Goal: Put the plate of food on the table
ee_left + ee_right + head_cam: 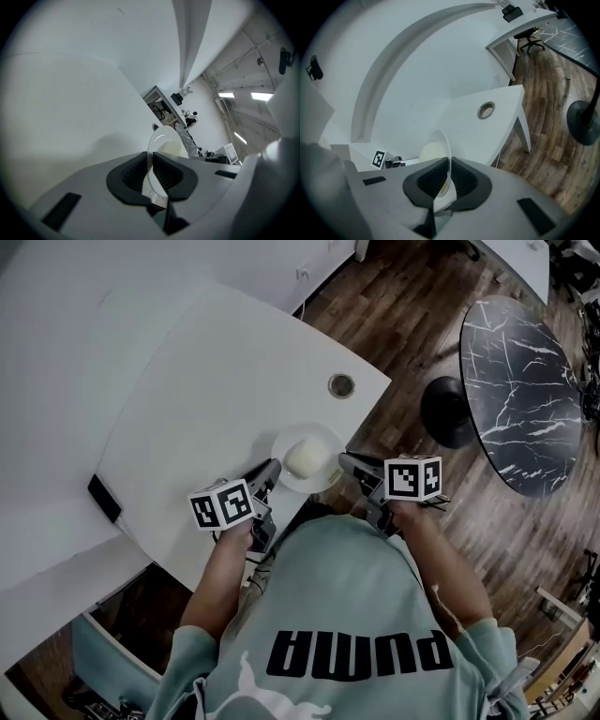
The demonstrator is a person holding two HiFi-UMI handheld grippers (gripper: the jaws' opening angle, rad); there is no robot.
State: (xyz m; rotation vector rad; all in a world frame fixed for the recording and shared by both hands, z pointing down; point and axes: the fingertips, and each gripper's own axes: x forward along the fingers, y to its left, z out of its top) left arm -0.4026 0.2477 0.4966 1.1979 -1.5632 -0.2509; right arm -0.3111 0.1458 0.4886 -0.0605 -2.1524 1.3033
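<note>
A white plate [324,440] carrying a pale mound of food [302,458] is held over the near edge of the white table [206,390]. My left gripper [268,472] is shut on the plate's left rim and my right gripper [347,463] is shut on its right rim. In the left gripper view the thin plate rim [151,145] runs edge-on between the dark pads of the left gripper [151,176], with the food [171,149] beyond. The right gripper view shows the plate rim [443,140] clamped in the right gripper [450,180], the food [429,152] to its left.
The table has a round cable hole [341,385] near its right corner and a flat black device [104,498] at its left edge. A black marble round table [520,390] and a black round base [448,412] stand on the wooden floor at the right.
</note>
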